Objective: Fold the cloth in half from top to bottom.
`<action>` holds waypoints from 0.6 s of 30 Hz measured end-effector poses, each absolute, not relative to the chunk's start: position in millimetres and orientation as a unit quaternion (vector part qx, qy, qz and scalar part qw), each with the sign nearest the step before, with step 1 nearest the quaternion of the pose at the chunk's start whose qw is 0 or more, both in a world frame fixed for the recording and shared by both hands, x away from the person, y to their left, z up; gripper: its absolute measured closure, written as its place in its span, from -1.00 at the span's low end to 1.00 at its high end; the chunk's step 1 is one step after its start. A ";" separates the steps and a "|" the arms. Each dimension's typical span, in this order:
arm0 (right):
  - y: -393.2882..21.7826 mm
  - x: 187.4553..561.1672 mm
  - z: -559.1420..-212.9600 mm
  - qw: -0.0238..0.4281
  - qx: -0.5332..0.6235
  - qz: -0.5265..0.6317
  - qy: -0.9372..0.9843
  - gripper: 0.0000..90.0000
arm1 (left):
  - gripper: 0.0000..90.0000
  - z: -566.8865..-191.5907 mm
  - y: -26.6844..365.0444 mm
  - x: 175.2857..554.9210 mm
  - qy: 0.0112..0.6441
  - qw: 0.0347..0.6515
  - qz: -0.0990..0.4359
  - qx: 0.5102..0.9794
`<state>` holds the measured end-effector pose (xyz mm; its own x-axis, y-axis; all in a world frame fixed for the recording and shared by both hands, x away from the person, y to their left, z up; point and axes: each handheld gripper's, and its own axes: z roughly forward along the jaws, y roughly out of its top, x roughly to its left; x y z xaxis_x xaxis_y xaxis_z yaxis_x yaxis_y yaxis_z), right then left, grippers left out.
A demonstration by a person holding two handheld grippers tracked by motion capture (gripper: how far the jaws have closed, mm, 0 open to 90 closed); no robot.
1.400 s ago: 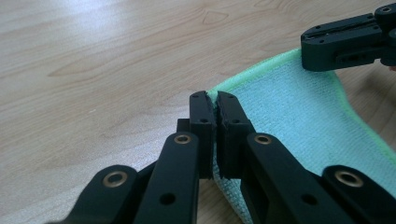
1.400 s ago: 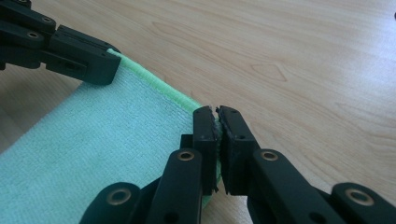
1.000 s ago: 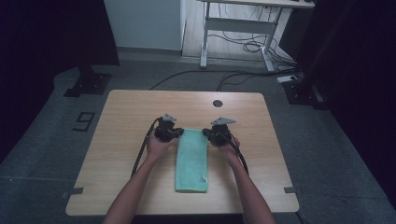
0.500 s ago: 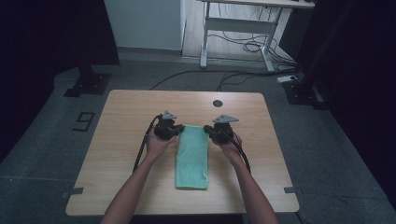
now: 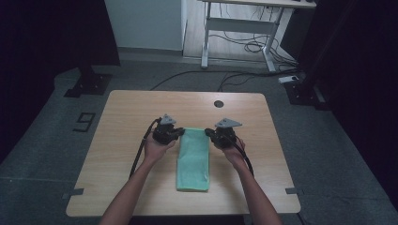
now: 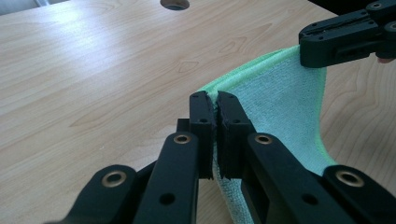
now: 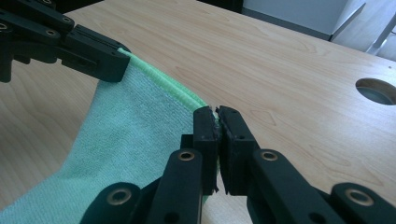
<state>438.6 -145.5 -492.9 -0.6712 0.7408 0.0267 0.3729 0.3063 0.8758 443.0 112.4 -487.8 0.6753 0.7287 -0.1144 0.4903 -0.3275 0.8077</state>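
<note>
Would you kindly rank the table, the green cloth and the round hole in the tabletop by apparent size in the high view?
1. table
2. green cloth
3. round hole

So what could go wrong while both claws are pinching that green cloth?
The left claw grips the green cloth by just a thin bit of its far corner, so that corner might slip out if pulled hard. The right claw also holds only the cloth's hemmed edge, so the same could happen there. Most of the cloth lies on the wooden table, so lifting one side faster than the other could leave it crooked or bunched.
</note>
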 end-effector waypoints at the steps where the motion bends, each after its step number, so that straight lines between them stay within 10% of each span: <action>1: -145.7 437.9 -493.2 0.195 0.354 0.469 0.785 0.90 | 0.91 -488.3 112.8 442.4 0.378 0.439 0.135 0.804; 18: -149.6 422.7 -493.2 0.192 0.345 0.476 0.786 0.90 | 0.91 -483.7 113.7 426.0 0.355 0.445 0.143 0.809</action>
<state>422.7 -149.6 -493.2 -0.6884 0.7248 0.0262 0.3596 0.3097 0.8802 426.0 113.7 -483.7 0.7073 0.7018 -0.0848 0.4472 -0.3514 0.8226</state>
